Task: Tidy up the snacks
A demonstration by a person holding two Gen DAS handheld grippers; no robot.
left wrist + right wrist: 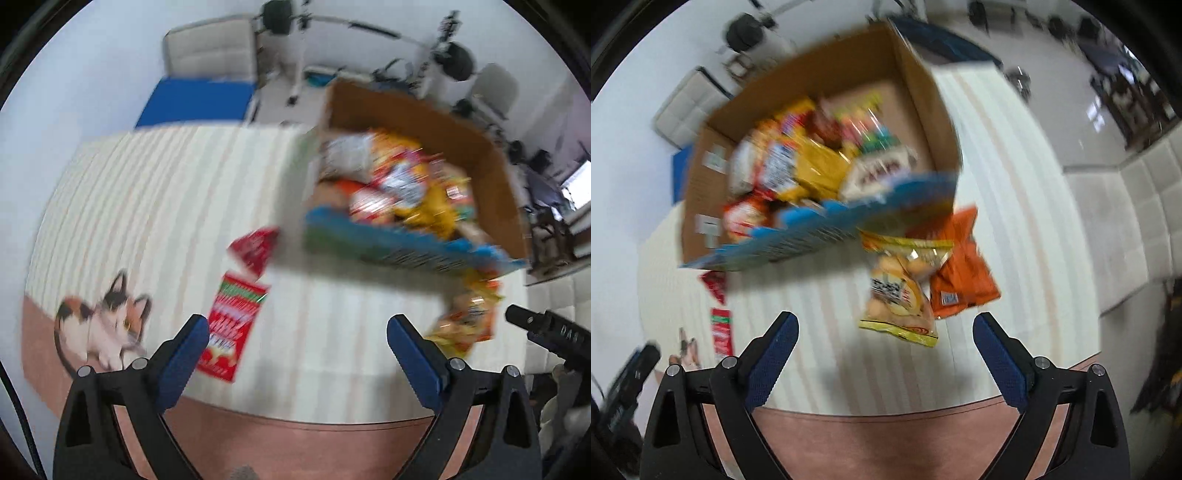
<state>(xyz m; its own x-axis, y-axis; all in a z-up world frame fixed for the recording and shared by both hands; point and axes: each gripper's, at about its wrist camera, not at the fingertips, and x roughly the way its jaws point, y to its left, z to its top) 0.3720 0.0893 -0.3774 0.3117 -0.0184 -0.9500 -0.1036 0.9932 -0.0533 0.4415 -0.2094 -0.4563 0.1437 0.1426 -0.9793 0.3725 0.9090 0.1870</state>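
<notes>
With both grippers spread empty, we judge the yellow snack bag beside the cardboard box light, crinkly, best pinched at its edge.

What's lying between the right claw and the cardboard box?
In the right wrist view, a yellow snack bag and an orange packet lie on the striped mat between the open right claw and cardboard box.

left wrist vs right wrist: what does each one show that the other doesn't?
Left wrist only: the cat picture is clear, and the red packet lies close by the open left gripper.

Right wrist only: the orange packet in full, partly under the yellow packet, ahead of the open right gripper.

Both: the cardboard box full of snacks on the striped mat.
</notes>
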